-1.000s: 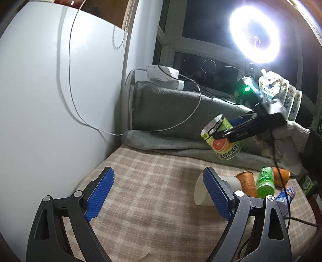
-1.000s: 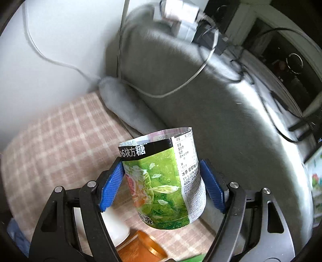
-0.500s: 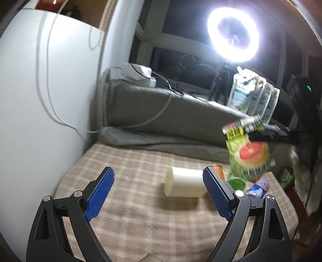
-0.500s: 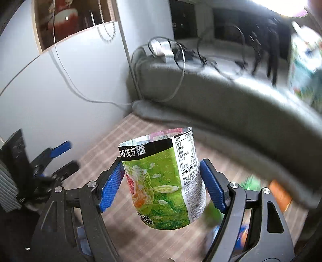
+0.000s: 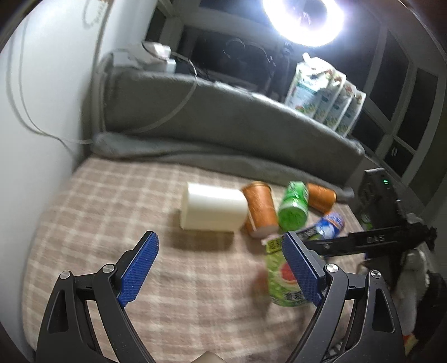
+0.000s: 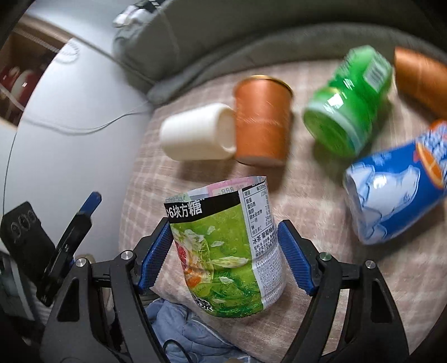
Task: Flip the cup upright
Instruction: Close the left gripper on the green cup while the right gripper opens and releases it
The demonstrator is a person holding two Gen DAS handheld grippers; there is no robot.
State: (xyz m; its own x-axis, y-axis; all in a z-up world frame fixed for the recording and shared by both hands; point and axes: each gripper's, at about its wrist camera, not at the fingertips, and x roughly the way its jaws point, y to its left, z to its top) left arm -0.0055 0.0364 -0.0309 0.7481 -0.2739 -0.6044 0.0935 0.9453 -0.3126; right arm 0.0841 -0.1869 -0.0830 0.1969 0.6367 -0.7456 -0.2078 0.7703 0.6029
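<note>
My right gripper (image 6: pixel 225 257) is shut on a green printed cup (image 6: pixel 226 248), open end up, low over the checked cloth (image 6: pixel 307 201). In the left wrist view the same green cup (image 5: pixel 282 276) stands at the right, partly behind my right finger, with the right gripper's arm reaching in from the right. My left gripper (image 5: pixel 220 268) is open and empty above the cloth. A white cup (image 5: pixel 212 206) lies on its side beyond it, also seen in the right wrist view (image 6: pixel 192 136).
An orange cup (image 6: pixel 261 120), a green cup (image 6: pixel 349 103), a second orange cup (image 6: pixel 419 78) and a blue cup (image 6: pixel 396 192) lie on the cloth. A grey cushion (image 5: pixel 223 117) lines the back. A white wall (image 5: pixel 42 111) is left. A ring light (image 5: pixel 304 19) glares above.
My right gripper has brought the green cup down from mid-air to just over the cloth. The left gripper has tilted down and stays open.
</note>
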